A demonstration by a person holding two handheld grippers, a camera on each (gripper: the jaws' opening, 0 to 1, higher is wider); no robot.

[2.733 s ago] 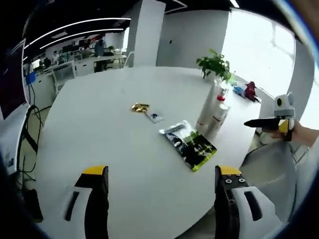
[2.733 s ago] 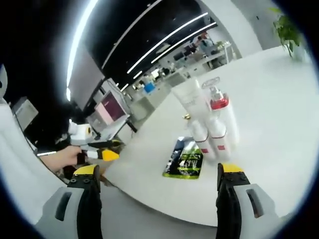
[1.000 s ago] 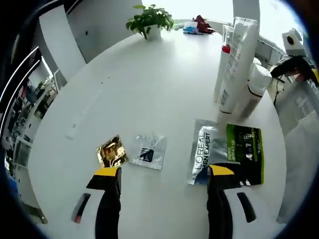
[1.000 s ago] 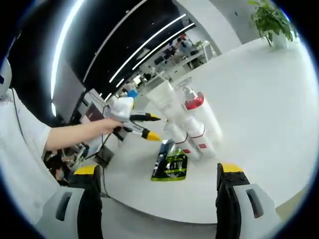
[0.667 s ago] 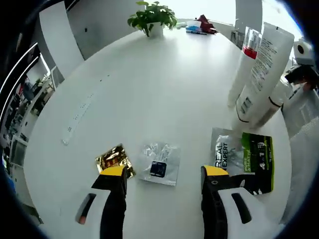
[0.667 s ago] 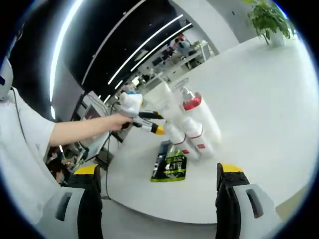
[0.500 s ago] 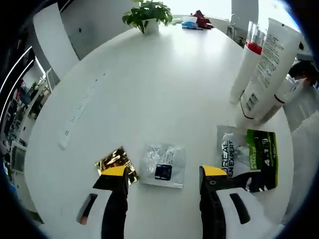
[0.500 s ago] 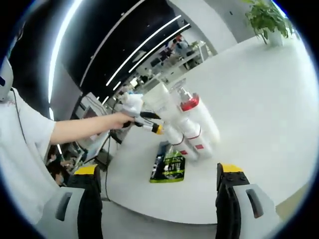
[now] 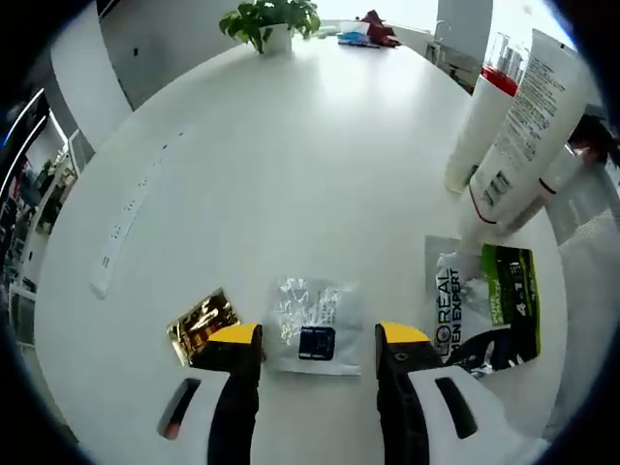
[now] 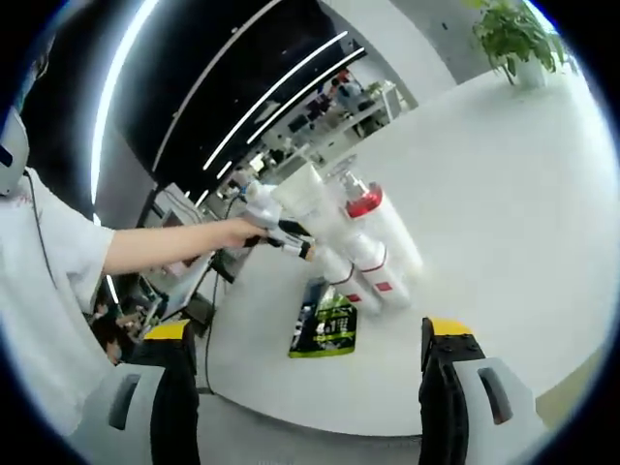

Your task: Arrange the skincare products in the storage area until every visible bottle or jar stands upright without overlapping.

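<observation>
1. In the left gripper view, a round white table [image 9: 291, 145] carries everything; near its close edge a crumpled gold foil sachet [image 9: 199, 325] lies just outside the left gripper's [image 9: 310, 341] left jaw.
2. The left gripper hangs low over the table with its yellow-tipped jaws moderately apart and nothing clamped — a clear sachet with a dark square [image 9: 310, 325] lies flat in the gap between the tips.
3. Right of that, near the table's right edge, a silver-and-green L'Oréal Men Expert sachet [image 9: 484, 305] lies flat, its lower corner hidden behind the gripper's right jaw.
4. Just beyond that sachet stands a tight cluster of skincare products: a tall white tube [image 9: 528, 121] standing on its cap, a white bottle with a red collar and clear cap [image 9: 480, 121] touching it, and a smaller white bottle [image 9: 547, 189] partly hidden behind the tube.
5. At the far edge sit a potted plant [image 9: 266, 19] and some red and blue items [image 9: 363, 24], too small to name.
6. In the right gripper view, a person's hand [image 10: 232, 232] holds the left gripper beside the same cluster, and the green sachet [image 10: 327, 329] lies near the table's close edge.
7. The right gripper [image 10: 310, 334] is held off the table's edge, well apart from the products — jaws wide apart, holding nothing.
</observation>
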